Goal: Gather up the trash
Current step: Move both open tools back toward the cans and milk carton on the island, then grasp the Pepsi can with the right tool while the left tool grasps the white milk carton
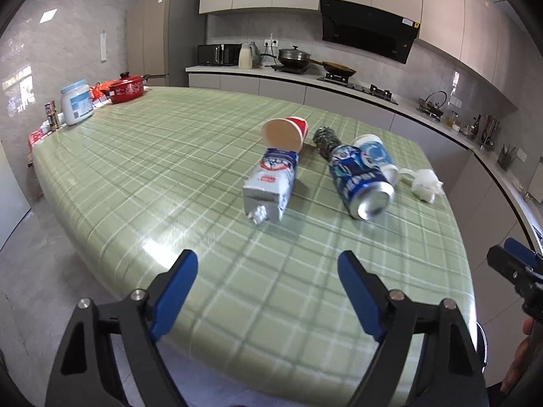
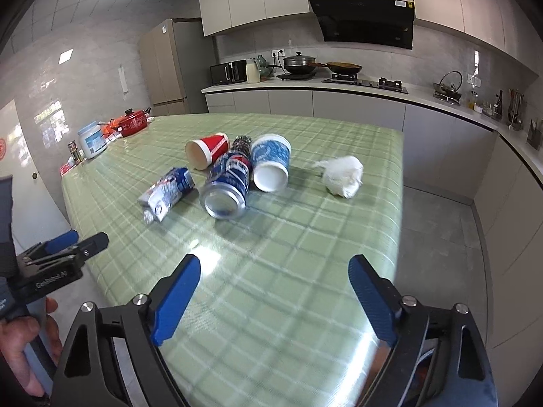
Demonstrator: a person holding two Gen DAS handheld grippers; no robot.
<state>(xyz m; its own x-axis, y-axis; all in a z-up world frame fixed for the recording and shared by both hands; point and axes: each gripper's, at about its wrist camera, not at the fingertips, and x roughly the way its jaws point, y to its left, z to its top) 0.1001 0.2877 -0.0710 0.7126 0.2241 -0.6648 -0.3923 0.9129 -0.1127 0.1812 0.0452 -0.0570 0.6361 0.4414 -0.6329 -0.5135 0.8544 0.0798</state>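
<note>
Trash lies in a cluster on the green checked table (image 1: 169, 176) (image 2: 305, 237). It includes a crushed silver-blue carton (image 1: 271, 185) (image 2: 168, 191), a blue soda can (image 1: 361, 183) (image 2: 225, 188) on its side, a red paper cup (image 1: 288, 132) (image 2: 207, 149), a blue-white paper cup (image 1: 375, 156) (image 2: 271, 166), a metal scourer (image 1: 324, 140) (image 2: 241, 143) and a crumpled white tissue (image 1: 426, 183) (image 2: 342, 174). My left gripper (image 1: 268, 271) hangs open above the table's near edge, short of the carton. My right gripper (image 2: 275, 278) is open too, nothing between its fingers.
At the table's far left corner stand a red pot (image 1: 127, 88) (image 2: 134, 122), a white tub (image 1: 77, 101) (image 2: 91, 139) and small tins. A kitchen counter (image 1: 305, 74) with a stove and pans runs behind and to the right. Each view shows the other gripper at its edge.
</note>
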